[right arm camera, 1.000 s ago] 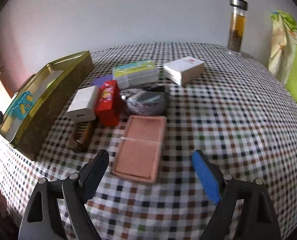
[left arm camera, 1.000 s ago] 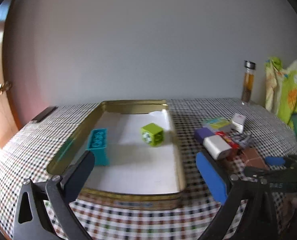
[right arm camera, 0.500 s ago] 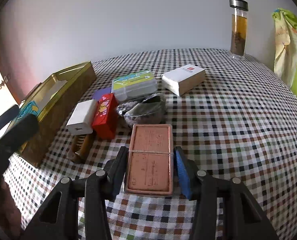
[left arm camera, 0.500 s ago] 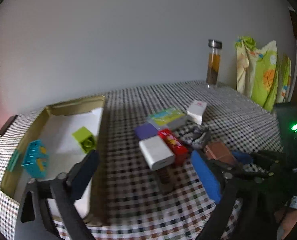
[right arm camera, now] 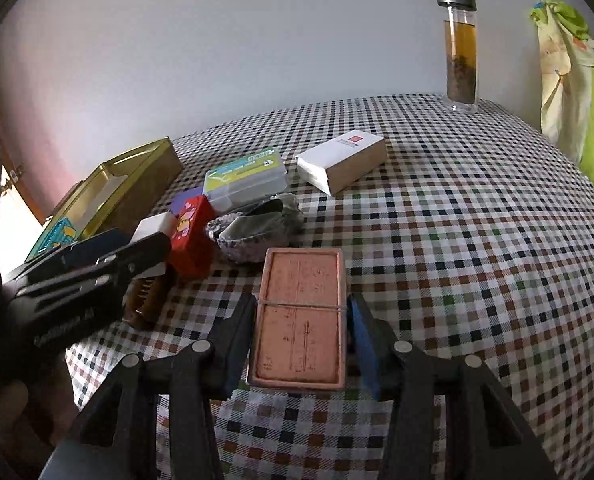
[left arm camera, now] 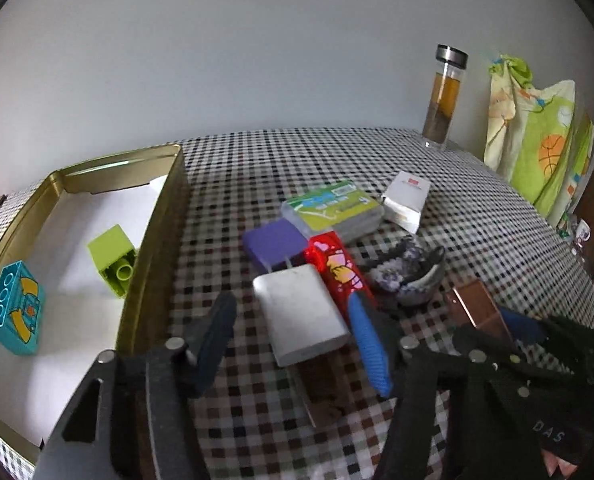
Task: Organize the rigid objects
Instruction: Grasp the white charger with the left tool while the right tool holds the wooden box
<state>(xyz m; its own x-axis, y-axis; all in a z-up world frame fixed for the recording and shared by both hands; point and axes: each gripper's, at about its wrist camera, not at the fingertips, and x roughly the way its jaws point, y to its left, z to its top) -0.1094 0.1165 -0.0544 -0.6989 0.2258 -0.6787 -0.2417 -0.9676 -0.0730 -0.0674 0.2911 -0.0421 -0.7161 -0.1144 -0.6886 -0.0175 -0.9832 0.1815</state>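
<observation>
The right claw (right arm camera: 302,332) pinches a copper box (right arm camera: 300,320) flat on the desk (right arm camera: 477,248), ready for the tin (left arm camera: 153,240) holding two blocks; the left claw (left arm camera: 293,332), just closing, straddles a white charger (left arm camera: 301,316), pads not yet pressing

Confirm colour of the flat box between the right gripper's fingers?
Copper-pink flat box; right wrist view shows it best.

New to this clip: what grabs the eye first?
The right gripper is clamped on a flat pink box lying on the checked tablecloth. The left gripper, its jaws just closing, straddles a white block in the pile beside a red box. To the left, a gold tin holds a green brick and a teal brick.
</observation>
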